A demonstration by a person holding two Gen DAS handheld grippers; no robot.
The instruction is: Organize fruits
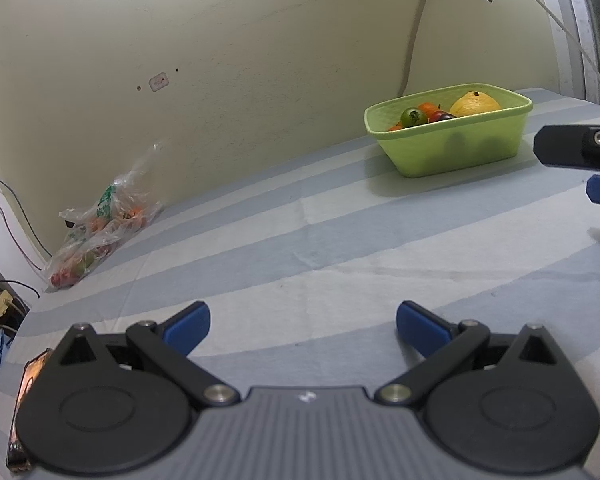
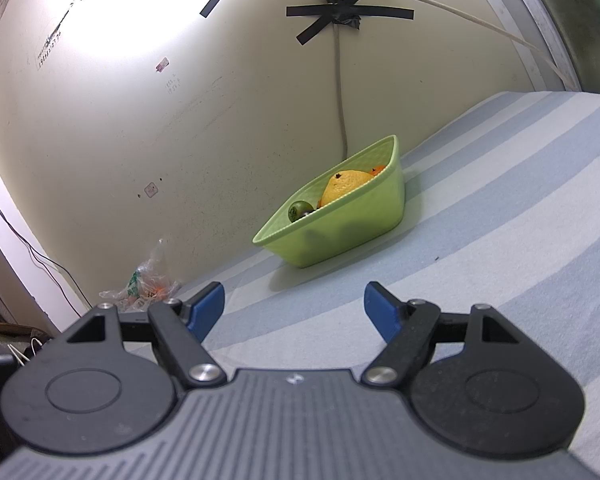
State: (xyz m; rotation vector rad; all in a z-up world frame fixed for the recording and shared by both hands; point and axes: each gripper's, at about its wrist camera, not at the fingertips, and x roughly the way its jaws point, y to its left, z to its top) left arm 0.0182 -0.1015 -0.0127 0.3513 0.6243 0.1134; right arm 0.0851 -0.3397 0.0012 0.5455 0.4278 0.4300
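A light green basket [image 1: 460, 148] stands on the striped cloth near the wall, holding a big yellow citrus [image 1: 475, 105], a green fruit [image 1: 413, 117], orange fruits and a dark one. It also shows in the right wrist view [image 2: 340, 224], with the yellow citrus [image 2: 346, 186] and green fruit [image 2: 300, 211]. A clear plastic bag [image 1: 100, 224] with small red and orange fruits lies by the wall at the left; it shows in the right wrist view too [image 2: 144, 286]. My left gripper [image 1: 302, 326] is open and empty. My right gripper [image 2: 294, 308] is open and empty, apart from the basket.
The blue-and-white striped cloth [image 1: 300, 248] covers the surface up to the wall. The right gripper's fingers [image 1: 576, 148] reach in at the right edge of the left wrist view. A phone-like object [image 1: 24, 396] lies at the cloth's left edge. Cables hang on the wall.
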